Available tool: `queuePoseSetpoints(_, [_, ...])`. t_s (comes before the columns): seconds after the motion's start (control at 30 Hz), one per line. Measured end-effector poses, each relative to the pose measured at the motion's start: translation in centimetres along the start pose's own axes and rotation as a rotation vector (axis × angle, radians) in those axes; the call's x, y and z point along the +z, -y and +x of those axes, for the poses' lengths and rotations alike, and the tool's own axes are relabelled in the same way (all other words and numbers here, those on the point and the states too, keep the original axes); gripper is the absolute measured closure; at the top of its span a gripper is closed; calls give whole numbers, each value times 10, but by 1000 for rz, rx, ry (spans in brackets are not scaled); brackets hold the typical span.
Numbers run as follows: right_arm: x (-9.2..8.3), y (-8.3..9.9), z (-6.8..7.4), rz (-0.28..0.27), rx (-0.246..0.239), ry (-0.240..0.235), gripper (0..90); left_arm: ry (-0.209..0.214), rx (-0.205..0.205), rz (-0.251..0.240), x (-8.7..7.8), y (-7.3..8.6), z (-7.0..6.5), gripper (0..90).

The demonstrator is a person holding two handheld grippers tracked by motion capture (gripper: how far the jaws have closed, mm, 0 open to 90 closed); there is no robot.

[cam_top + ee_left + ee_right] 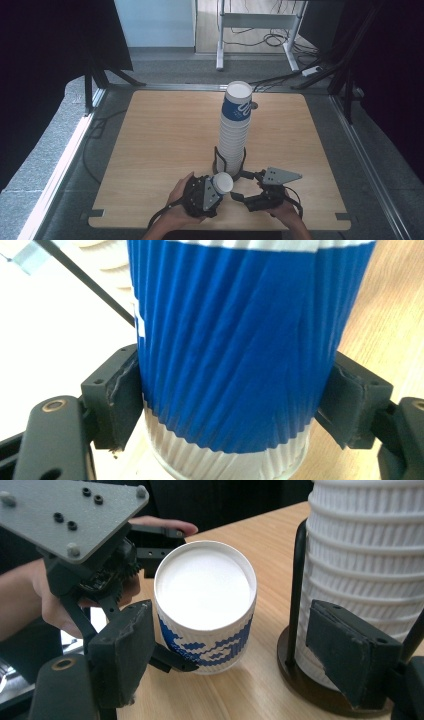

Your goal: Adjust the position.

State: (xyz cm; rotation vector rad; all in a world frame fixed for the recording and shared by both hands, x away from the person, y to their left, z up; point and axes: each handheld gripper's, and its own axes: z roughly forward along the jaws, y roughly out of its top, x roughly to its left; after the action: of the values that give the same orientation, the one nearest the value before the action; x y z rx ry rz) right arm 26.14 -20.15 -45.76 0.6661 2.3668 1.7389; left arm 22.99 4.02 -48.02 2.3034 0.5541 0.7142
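The left gripper (216, 192) clamps the cup (221, 183) (blue ribbed wall), while the right gripper (241, 187), jaws apart and empty, sits beside the stack (234, 131).

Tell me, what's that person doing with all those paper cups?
A person is working at a wooden table with a gripper in each hand. The left gripper has its fingers shut on one blue and white paper cup, which stands upside down on the table. The right gripper is open beside it, holding nothing. Just behind stands a tall stack of cups in a black holder.
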Motion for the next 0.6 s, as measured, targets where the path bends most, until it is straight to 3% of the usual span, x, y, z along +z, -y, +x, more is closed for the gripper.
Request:
queuePoseSetpoints(0.23, [6,5,1,67,2,-20,168,-66,123,53,4,-3,-16,207])
queuePoseSetpoints(0.33, [10,6,2,84,3,-28,161,-88,151,66,4,-4,-19,207])
queuePoseSetpoints(0.43, [18,10,4,109,8,-45,154,-121,214,89,6,-5,-26,205])
queuePoseSetpoints(0.6, [26,13,6,133,14,-57,154,-126,241,100,7,-6,-31,204])
